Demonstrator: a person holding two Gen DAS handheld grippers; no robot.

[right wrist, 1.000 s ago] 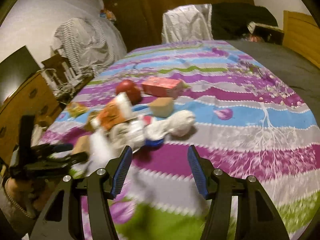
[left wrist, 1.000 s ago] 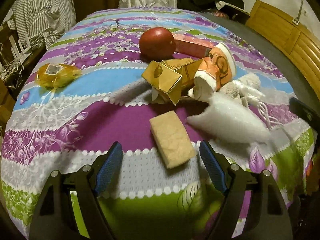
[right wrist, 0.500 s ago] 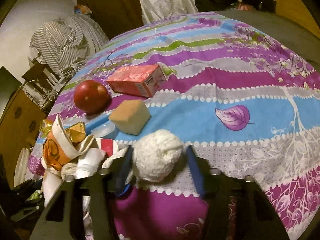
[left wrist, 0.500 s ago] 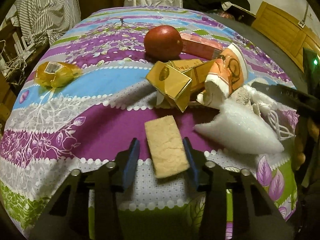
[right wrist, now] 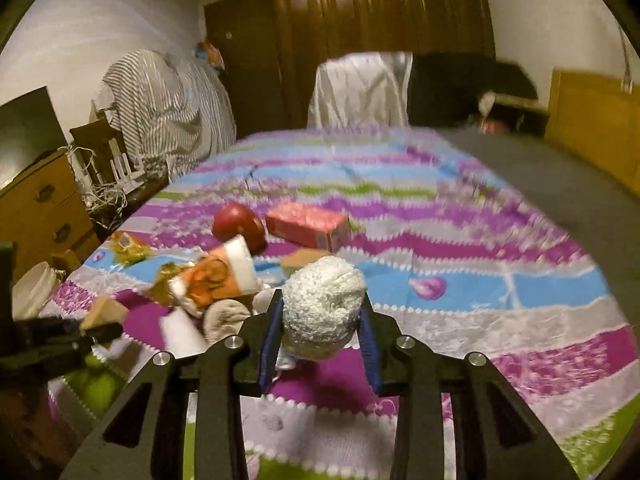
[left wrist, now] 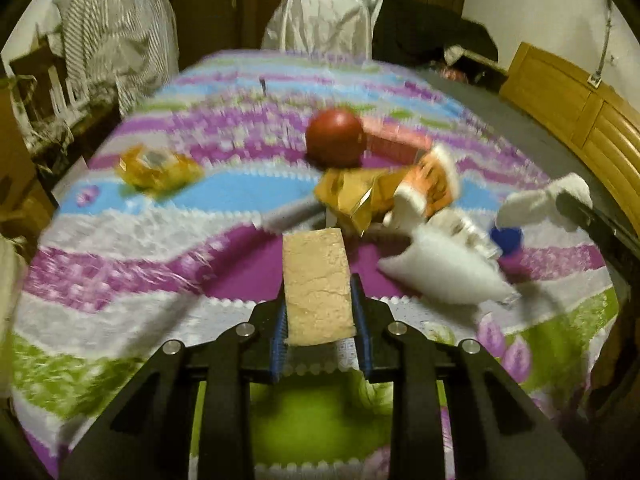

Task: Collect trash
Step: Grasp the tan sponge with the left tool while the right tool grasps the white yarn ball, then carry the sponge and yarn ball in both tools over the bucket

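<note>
My left gripper [left wrist: 320,320] is shut on a tan sponge-like slab [left wrist: 316,280] and holds it above the bed. My right gripper [right wrist: 322,332] is shut on a white woolly ball [right wrist: 324,300], lifted off the bed; the ball also shows at the right in the left wrist view [left wrist: 544,200]. On the striped bedspread [left wrist: 160,248] lies a pile of trash: a crushed gold carton [left wrist: 352,192], an orange paper cup [left wrist: 432,180], a white foam piece [left wrist: 444,272], a red ball [left wrist: 336,138] and a pink box [right wrist: 308,222].
A yellow wrapper [left wrist: 156,166] lies apart at the left of the bed. A blue cap [left wrist: 506,236] sits by the pile. A wooden headboard [left wrist: 580,120] is at the right, a dresser [right wrist: 40,208] and striped cloth [right wrist: 168,100] at the left.
Both grippers closed on their objects and lifted them: the left took the tan slab, the right took the woolly ball. Both views have pulled back and up from the bed.
</note>
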